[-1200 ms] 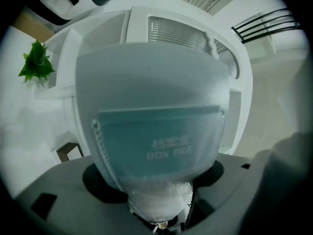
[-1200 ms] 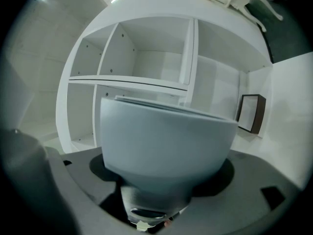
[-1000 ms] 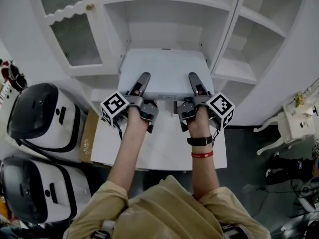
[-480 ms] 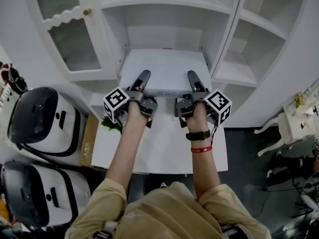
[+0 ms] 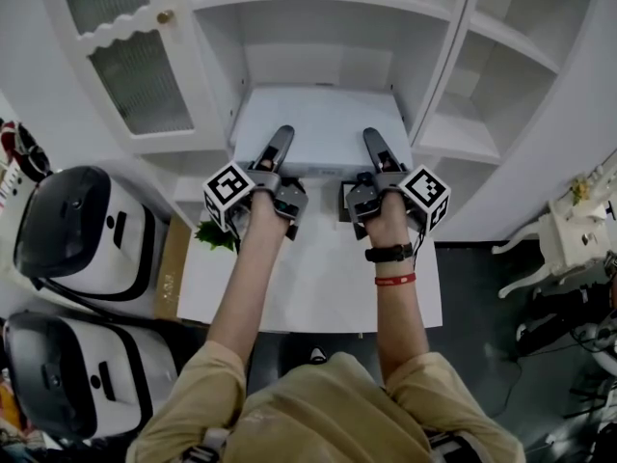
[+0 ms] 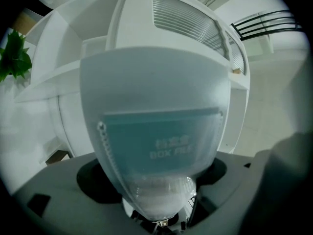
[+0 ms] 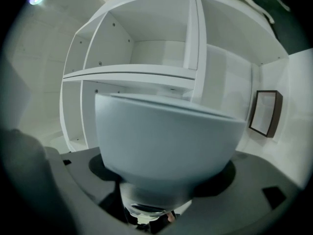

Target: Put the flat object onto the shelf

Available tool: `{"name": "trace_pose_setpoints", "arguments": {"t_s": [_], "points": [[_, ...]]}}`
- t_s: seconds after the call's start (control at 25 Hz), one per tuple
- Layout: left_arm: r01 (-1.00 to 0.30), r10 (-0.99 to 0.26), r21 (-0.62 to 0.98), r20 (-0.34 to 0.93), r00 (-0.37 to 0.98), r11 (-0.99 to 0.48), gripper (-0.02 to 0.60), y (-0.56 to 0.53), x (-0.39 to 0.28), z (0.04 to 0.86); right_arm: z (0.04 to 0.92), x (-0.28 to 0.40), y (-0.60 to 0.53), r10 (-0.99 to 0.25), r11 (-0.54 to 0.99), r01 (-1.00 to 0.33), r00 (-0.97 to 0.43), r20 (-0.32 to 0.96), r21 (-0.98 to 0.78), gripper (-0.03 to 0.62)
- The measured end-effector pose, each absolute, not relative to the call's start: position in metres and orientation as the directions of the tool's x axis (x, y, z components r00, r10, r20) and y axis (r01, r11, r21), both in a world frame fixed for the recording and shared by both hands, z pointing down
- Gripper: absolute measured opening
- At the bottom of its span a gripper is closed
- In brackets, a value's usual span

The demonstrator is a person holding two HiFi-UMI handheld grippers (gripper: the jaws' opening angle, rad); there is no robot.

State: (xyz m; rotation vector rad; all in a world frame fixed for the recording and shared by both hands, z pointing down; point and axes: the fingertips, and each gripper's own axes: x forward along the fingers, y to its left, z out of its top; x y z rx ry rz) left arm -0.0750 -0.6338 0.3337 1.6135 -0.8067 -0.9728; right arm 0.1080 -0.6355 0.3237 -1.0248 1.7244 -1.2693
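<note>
A flat white box file [image 5: 323, 128] lies level in the middle compartment of the white cabinet shelf [image 5: 227, 75], with its near edge toward me. My left gripper [image 5: 282, 138] has the file's left near edge between its jaws. Those jaws have just been opening, and the file [image 6: 156, 111] still sits between them, its blue label facing the camera. My right gripper [image 5: 372, 139] is shut on the right near edge. In the right gripper view the file [image 7: 166, 141] fills the middle.
A glass-paned cabinet door [image 5: 145, 75] stands open at the left. Open side shelves [image 5: 482, 85] are at the right. A white table [image 5: 308, 287] is under my forearms, with a green plant [image 5: 214, 237] at its left edge. Two white and black appliances [image 5: 82, 225] stand at the far left.
Both hands have pushed the box file a little further into the shelf compartment. The plant beside the left gripper has come into sight.
</note>
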Motion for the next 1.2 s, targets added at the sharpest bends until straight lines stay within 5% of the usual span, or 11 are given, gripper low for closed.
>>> {"name": "trace_pose_setpoints", "arguments": {"t_s": [0.32,1.2], "points": [[-0.054,-0.866,0.959,-0.227,0.446,-0.280,0.445,-0.624,-0.078,0.336,0.311,0.109,-0.624,-0.883,0.303,-0.189,-0.424,-0.201,-0.934,0.489],[-0.239,-0.836,0.892,-0.225,0.500,-0.383,0.445,-0.526,-0.107,0.359,0.333,0.132,-0.524,-0.908,0.345,-0.381,-0.368,-0.201,-0.858,0.488]]}}
